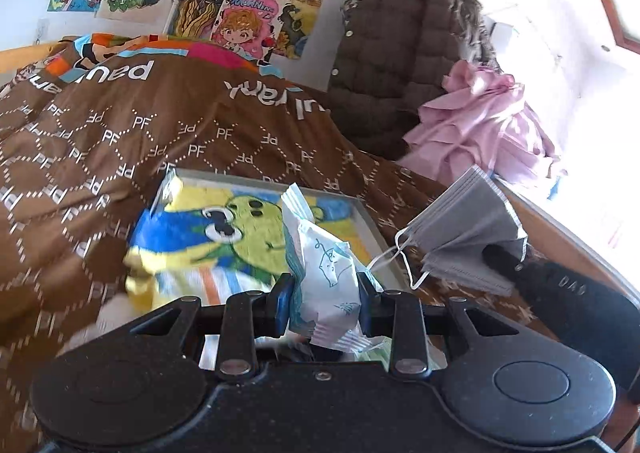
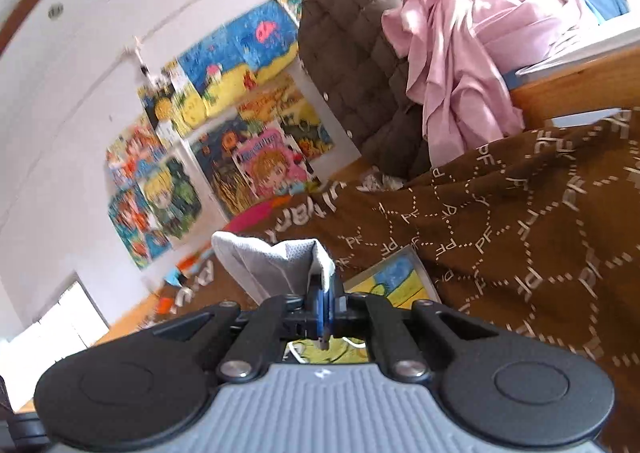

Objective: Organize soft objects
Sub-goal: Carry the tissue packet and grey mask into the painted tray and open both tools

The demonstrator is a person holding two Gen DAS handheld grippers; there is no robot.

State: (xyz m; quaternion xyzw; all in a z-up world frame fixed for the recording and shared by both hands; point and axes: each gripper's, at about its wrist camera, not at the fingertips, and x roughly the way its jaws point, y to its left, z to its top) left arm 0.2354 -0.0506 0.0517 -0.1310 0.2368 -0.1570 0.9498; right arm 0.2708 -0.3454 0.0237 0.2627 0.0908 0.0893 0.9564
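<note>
Only from the left wrist, white-blue packets (image 1: pixel 326 253) show gripped.

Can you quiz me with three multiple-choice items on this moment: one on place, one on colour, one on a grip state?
1. Where does the pink garment lie?
A. Against the brown quilted jacket
B. Inside the tray
C. On the floor

2. What colour is the face mask held by the right gripper?
A. Yellow
B. Grey
C. Red

3. What is the left gripper doing?
A. Hanging open, empty
B. Gripping a pale blue-printed packet
C. Gripping the blanket

Answers:
1. A, its ruffles rest against the jacket.
2. B, grey pleats and white ear loops show.
3. B, both fingers press the packet's sides.
</note>
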